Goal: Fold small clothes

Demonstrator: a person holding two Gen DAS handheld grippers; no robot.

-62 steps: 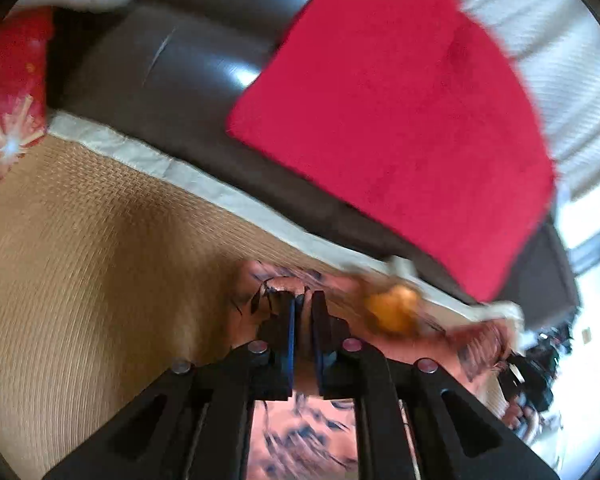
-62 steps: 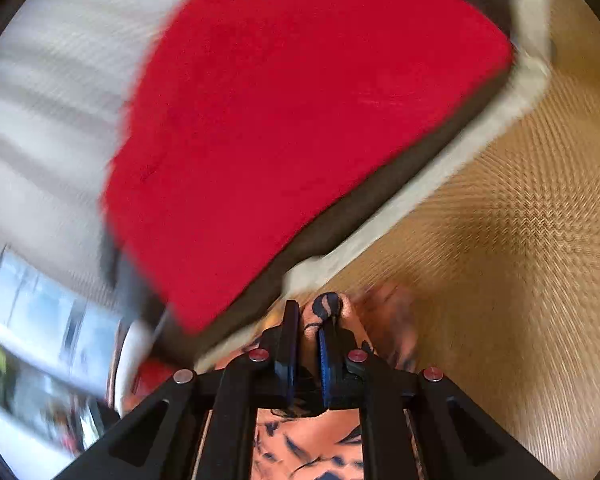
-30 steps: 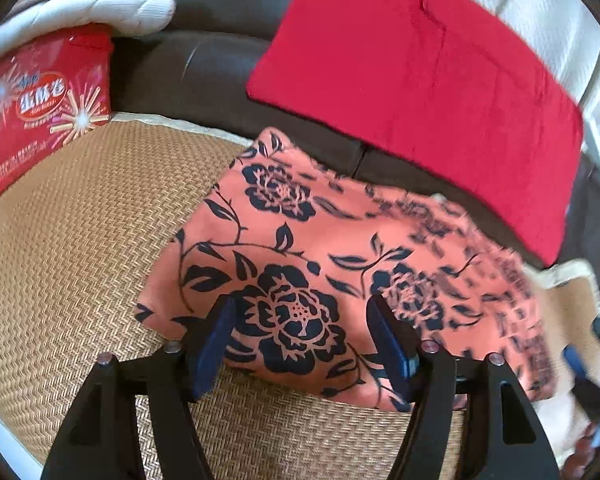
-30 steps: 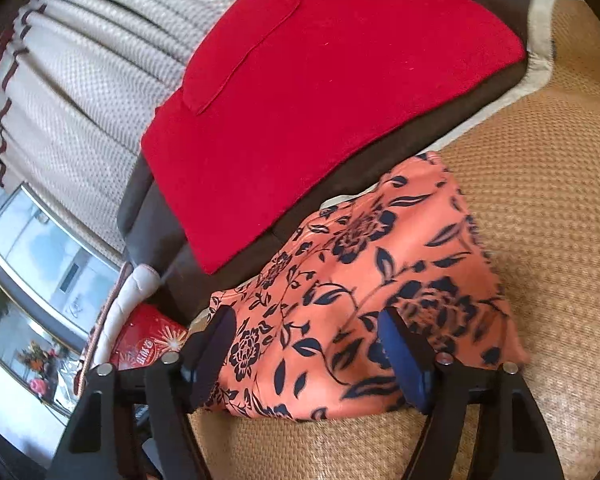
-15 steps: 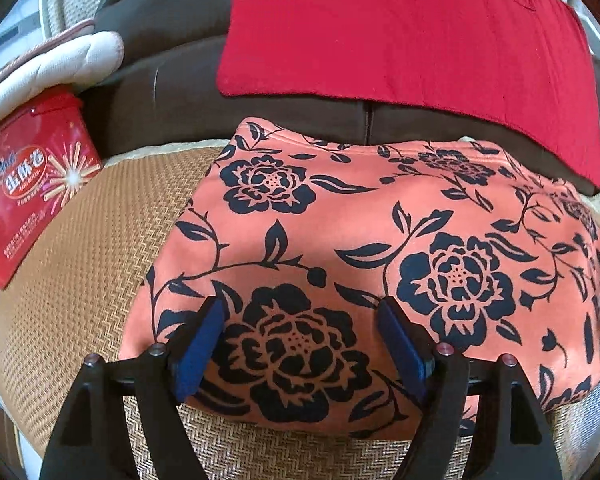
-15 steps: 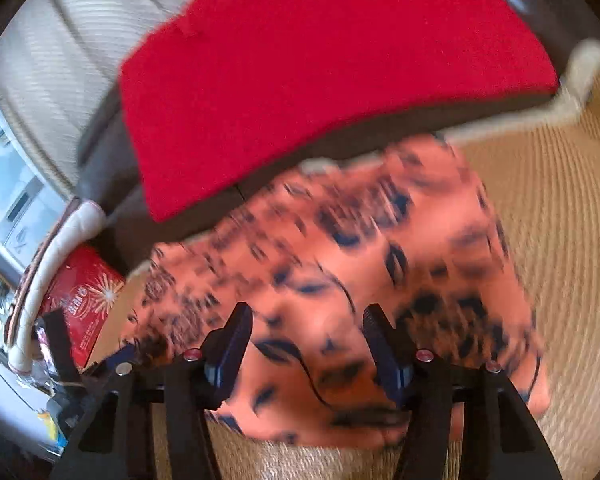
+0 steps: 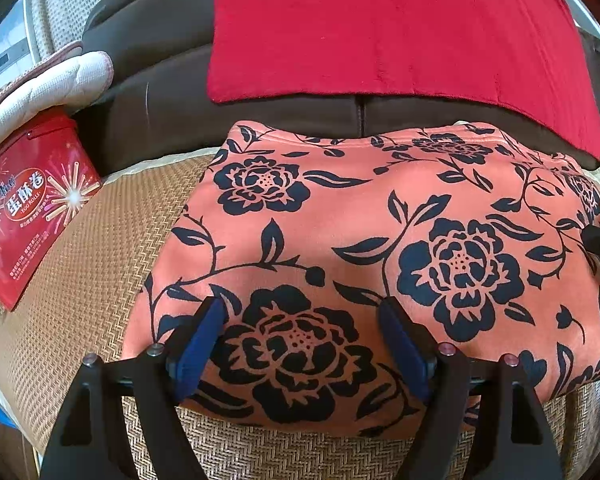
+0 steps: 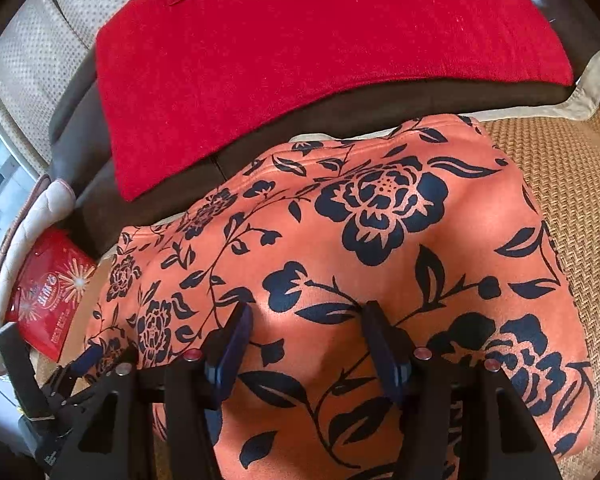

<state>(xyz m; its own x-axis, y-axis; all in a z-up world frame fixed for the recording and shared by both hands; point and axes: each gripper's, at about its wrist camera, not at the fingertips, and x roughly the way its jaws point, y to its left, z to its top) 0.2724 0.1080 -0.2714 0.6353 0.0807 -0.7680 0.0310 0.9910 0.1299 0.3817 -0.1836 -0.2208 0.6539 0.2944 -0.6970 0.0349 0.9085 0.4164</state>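
Cloth: one orange cloth with big dark blue flowers and leaves. It looks soft and lies nearly flat.
Where: on the woven mat, its far edge up against the brown sofa.
Left gripper: jaws apart after just opening, over the cloth's near edge, not pinching it.
Right gripper: jaws apart after just closing a bit, cloth under them, not squeezed.
Writing: one red tin says "EGG ROLLS".
Red cloths: one red cloth on the sofa.
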